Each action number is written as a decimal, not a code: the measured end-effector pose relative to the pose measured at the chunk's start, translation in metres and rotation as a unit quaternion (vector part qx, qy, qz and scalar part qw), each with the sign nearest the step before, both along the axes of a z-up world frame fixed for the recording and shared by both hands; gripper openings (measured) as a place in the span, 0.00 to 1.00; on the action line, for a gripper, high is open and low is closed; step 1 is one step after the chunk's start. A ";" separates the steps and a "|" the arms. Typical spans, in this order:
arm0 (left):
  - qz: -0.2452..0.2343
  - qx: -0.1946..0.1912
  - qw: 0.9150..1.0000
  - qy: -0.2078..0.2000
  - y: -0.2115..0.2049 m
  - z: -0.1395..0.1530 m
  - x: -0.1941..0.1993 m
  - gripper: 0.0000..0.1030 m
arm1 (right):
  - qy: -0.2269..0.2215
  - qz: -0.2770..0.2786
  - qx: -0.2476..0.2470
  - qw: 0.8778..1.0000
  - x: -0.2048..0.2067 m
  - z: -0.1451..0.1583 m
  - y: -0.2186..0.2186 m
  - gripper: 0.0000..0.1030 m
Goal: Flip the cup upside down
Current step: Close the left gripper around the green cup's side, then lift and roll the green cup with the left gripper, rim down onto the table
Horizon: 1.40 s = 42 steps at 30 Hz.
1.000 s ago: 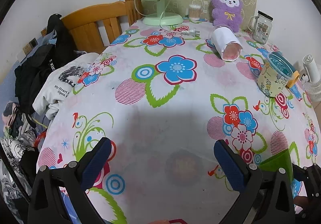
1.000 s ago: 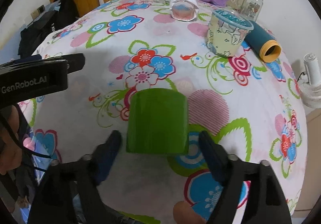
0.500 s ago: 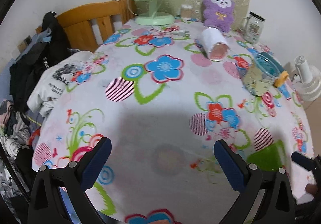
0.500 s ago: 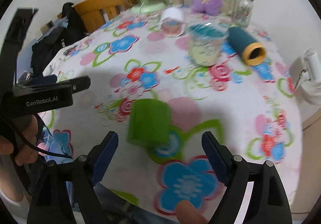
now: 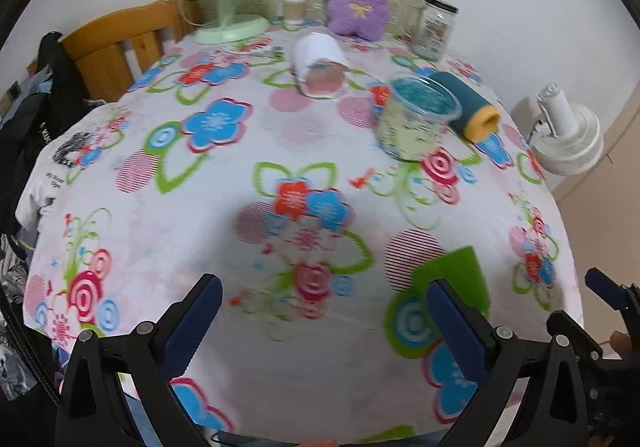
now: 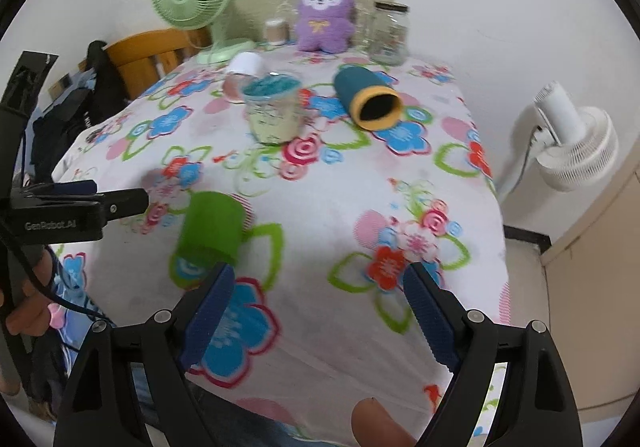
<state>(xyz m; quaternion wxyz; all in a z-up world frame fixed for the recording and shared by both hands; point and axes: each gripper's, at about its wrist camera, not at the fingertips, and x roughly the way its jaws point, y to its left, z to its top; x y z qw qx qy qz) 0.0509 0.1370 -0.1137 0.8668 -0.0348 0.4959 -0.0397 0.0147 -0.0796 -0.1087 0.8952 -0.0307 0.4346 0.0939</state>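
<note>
A green cup (image 6: 210,227) stands upside down on the flowered tablecloth (image 6: 320,183) near the front edge. It also shows in the left wrist view (image 5: 456,279), partly behind my left gripper's right finger. My right gripper (image 6: 316,307) is open and empty, pulled back to the right of the cup and apart from it. My left gripper (image 5: 320,323) is open and empty, to the left of the cup above the cloth. The left gripper's side shows at the left of the right wrist view (image 6: 72,211).
Further back stand a clear patterned tub (image 6: 274,111), a teal tumbler on its side (image 6: 366,99), a white cup on its side (image 5: 320,69), a glass jar (image 6: 388,33), a purple plush (image 6: 324,17) and a green fan (image 6: 192,3). A white fan (image 6: 572,147) stands off the right edge.
Both grippers have drawn back and swung right. The green cup now lies left of the right gripper's fingers instead of between them. The cup itself has stayed upside down on the cloth.
</note>
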 end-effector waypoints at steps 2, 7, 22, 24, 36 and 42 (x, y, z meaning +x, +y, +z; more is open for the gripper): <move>-0.008 -0.001 1.000 0.005 -0.011 -0.001 0.000 1.00 | 0.003 -0.011 0.007 1.000 -0.001 -0.004 -0.012 0.85; -0.036 -0.019 0.999 0.022 -0.041 -0.003 0.000 1.00 | 0.008 -0.035 0.022 0.999 -0.003 -0.012 -0.038 0.85; -0.054 -0.002 0.997 0.049 -0.074 -0.027 0.007 0.93 | 0.025 -0.064 0.044 0.997 -0.006 -0.029 -0.068 0.85; -0.051 0.001 0.997 0.052 -0.073 -0.030 0.006 0.87 | 0.027 -0.062 0.047 0.997 -0.005 -0.031 -0.067 0.85; -0.062 0.004 0.997 0.053 -0.072 -0.035 0.006 0.54 | 0.036 -0.067 0.055 0.996 -0.004 -0.037 -0.069 0.85; -0.064 0.001 0.997 0.050 -0.071 -0.035 0.005 0.54 | 0.040 -0.067 0.058 0.995 -0.005 -0.041 -0.068 0.85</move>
